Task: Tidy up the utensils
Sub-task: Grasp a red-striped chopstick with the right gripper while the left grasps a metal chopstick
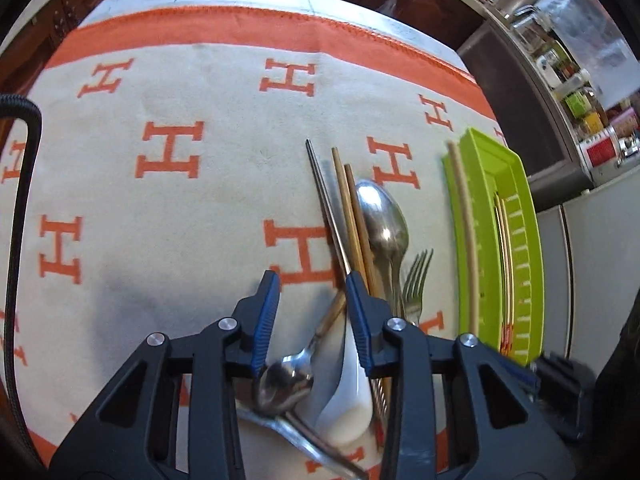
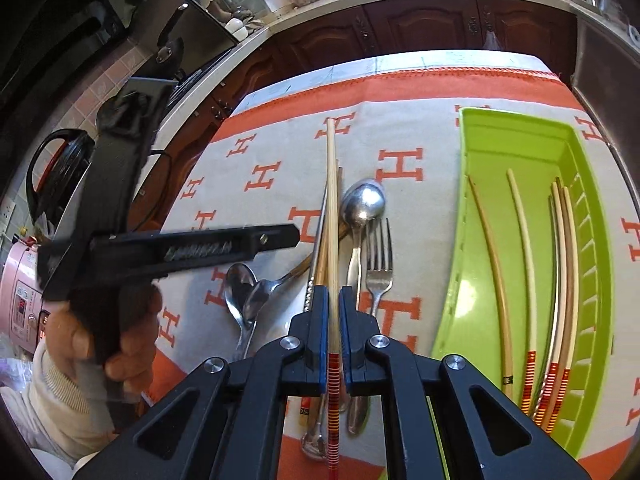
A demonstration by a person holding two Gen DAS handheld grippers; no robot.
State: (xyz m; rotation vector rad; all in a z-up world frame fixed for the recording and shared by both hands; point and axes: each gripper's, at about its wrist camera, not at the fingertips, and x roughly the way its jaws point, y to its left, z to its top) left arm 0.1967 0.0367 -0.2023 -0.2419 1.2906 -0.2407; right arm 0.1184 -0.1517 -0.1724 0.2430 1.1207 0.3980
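The tabletop (image 2: 400, 60) is covered almost to its pale far edge by a cream cloth (image 1: 168, 208) bordered in orange and printed with large orange "H" letters; the cloth's left half is seen bare and open. A lime-green tray (image 2: 520, 136) is set near the cloth's right side, well apart from the utensil pile; five chopsticks are laid along it, and its middle floor is left free. At the cloth's centre a pile is formed by a large steel spoon (image 2: 364, 200), a fork (image 2: 379, 268), smaller spoons (image 2: 240, 292), a white ceramic spoon (image 1: 348, 396) and several chopsticks. The left tongs (image 1: 312, 280) are seen narrowly parted above the pile, with nothing clamped between them. A pale chopstick (image 2: 331, 208) with red-and-yellow banding at its butt is clamped in the right tongs (image 2: 332, 300), raised over the pile. No writing can be read on the small label on a chopstick butt below.
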